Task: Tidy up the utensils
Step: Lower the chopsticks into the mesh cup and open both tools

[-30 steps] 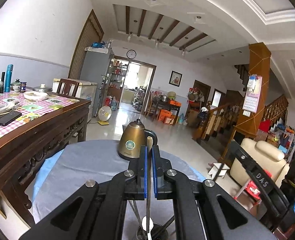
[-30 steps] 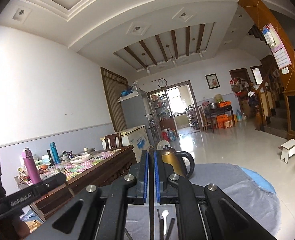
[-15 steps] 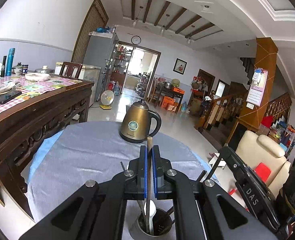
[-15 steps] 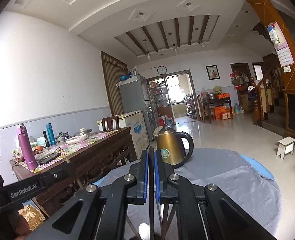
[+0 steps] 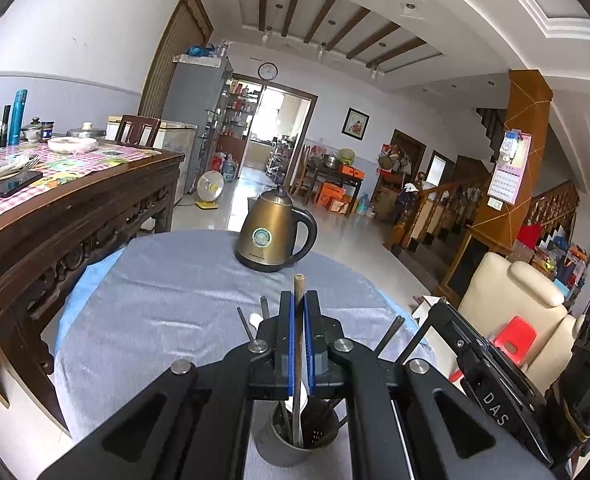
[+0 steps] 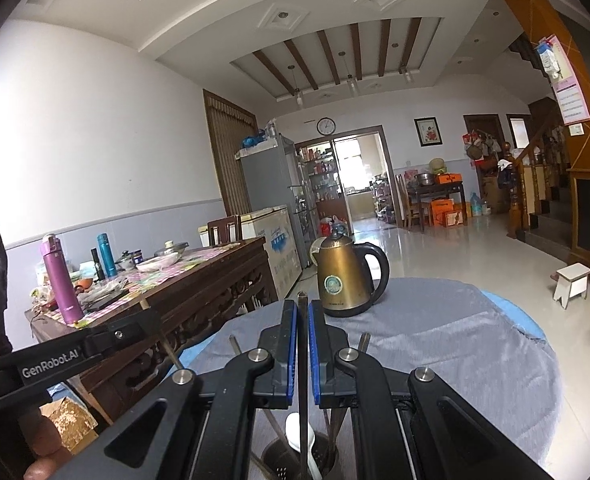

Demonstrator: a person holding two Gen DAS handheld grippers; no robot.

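A grey utensil holder (image 5: 291, 446) stands on the round table's grey cloth (image 5: 167, 308), holding a white spoon (image 6: 295, 434) and several dark utensils. My left gripper (image 5: 298, 300) is shut on a light wooden chopstick (image 5: 298, 288), upright, its lower end inside the holder. My right gripper (image 6: 303, 308) is shut on a dark chopstick (image 6: 303, 360), also upright, its lower end reaching down into the holder (image 6: 291, 462). The two grippers are close together above the holder.
A brass kettle (image 5: 273, 236) stands at the far side of the round table. A dark carved wooden table (image 5: 75, 208) with bottles and dishes is to the left. A cream armchair (image 5: 511, 312) and a red stool are to the right.
Both views have tilted down and both grippers have lowered their chopsticks into the holder, which now shows more fully below the fingers. Both grippers stayed shut.
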